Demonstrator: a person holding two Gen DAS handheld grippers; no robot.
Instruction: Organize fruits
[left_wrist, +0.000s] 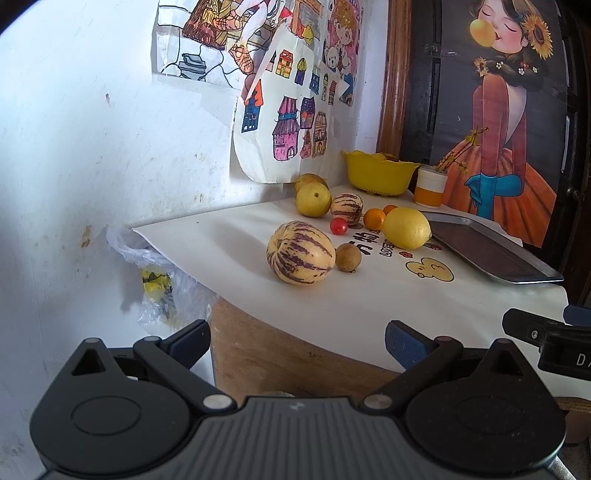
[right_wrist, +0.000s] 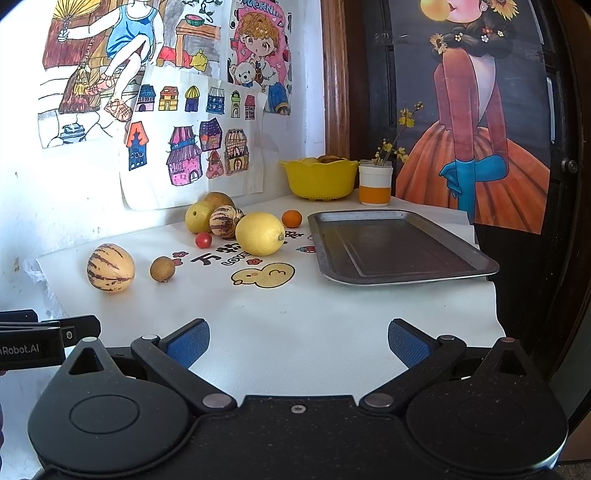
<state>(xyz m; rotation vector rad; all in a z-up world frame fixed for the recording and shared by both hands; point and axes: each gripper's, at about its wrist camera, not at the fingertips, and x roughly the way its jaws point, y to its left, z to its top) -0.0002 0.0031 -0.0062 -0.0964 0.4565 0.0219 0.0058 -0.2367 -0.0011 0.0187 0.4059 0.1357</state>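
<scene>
Listing, on white cloth (right_wrist: 295, 332): large striped melon (right_wrist: 110, 267) near left edge; small brown longan (right_wrist: 162, 269) just beside it; cherry tomato (right_wrist: 203, 240); big lemon (right_wrist: 259, 233) mid-table; small orange (right_wrist: 291, 218) behind; yellow-green fruit (right_wrist: 197, 217) and smaller striped melon (right_wrist: 225, 221) touching near wall. Metal tray (right_wrist: 399, 273) at right, nothing in it. Yellow bowl (right_wrist: 317, 177) and orange-banded cup (right_wrist: 375, 184) at back. Left gripper (left_wrist: 297, 347): jaws wide apart, holding nothing. Right gripper (right_wrist: 299, 345): likewise spread, holding nothing, over near edge.

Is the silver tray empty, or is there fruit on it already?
Empty. The silver tray shows only bare metal; every fruit, like the lemon, sits outside it.
</scene>
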